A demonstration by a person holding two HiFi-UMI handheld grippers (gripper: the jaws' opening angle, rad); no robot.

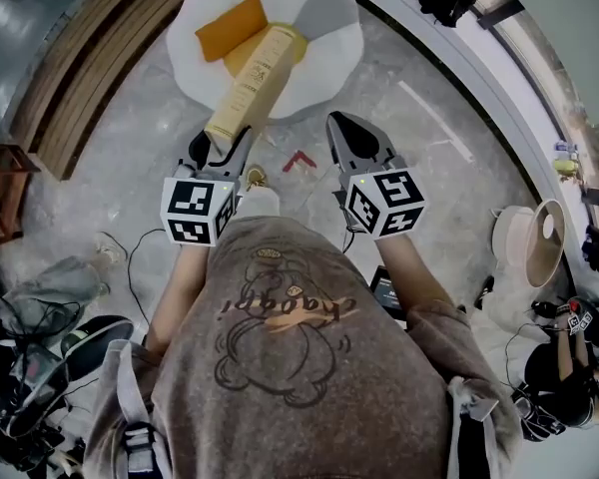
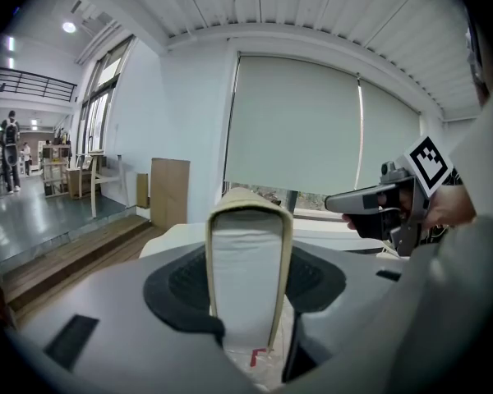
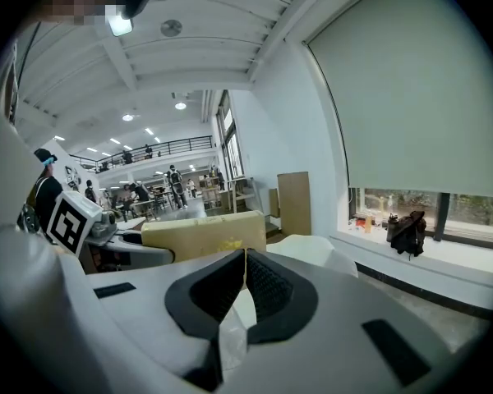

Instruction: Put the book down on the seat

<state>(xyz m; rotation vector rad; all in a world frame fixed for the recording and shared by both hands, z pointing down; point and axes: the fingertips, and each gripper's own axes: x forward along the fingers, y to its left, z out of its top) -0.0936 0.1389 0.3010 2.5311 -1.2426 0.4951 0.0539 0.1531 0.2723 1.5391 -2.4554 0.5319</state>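
**Book clamped in the left gripper, seat just ahead**

Low center of the head view: left gripper (image 1: 220,153) is clamped on the book's (image 1: 248,80) near end; right gripper (image 1: 341,126) has its jaws together and empty. At top center, the white seat (image 1: 329,28) bears 1 orange slab (image 1: 230,26). Best to lower the book flat onto bare white beside it before letting go.

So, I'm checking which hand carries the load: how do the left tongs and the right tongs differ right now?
The left tongs stand wide apart, clamped on the cream book; the right tongs are closed together with nothing between them. The left tongs have the book jutting ahead over the white seat; the right tongs end short of it. Both point toward the seat.
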